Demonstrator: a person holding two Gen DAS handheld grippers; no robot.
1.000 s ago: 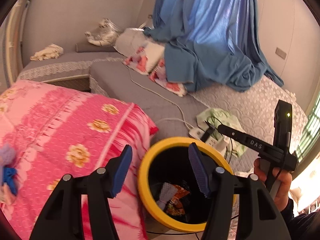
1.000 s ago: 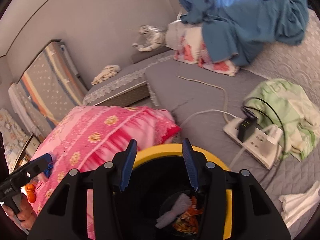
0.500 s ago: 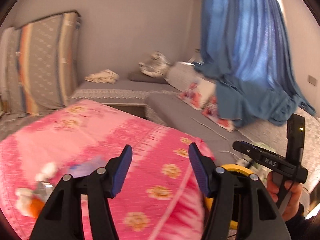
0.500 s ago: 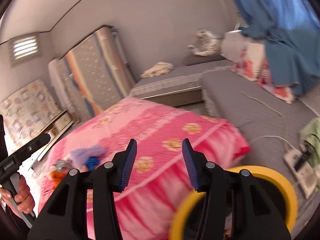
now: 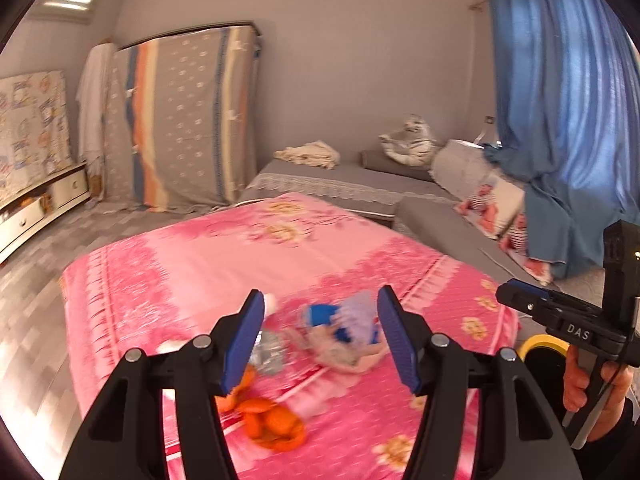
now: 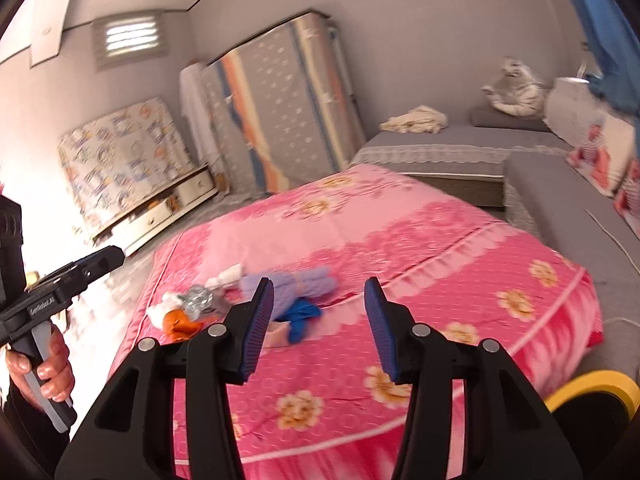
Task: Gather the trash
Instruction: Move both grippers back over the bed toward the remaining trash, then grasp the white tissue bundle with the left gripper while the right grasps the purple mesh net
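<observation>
trash (image 5: pixel 316 344) lies heaped on the pink bed (image 5: pixel 224 256), beside the yellow bin (image 6: pixel 592 390), so both claws, left (image 5: pixel 320 336) and right (image 6: pixel 318 324), hang empty and spread wide above it, likely ready for a grab.

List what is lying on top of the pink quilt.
On the pink quilt lies a blurred litter pile: orange peel, crumpled clear plastic, white tissue, purple and blue scraps. Anything beneath the pile is hidden.
</observation>
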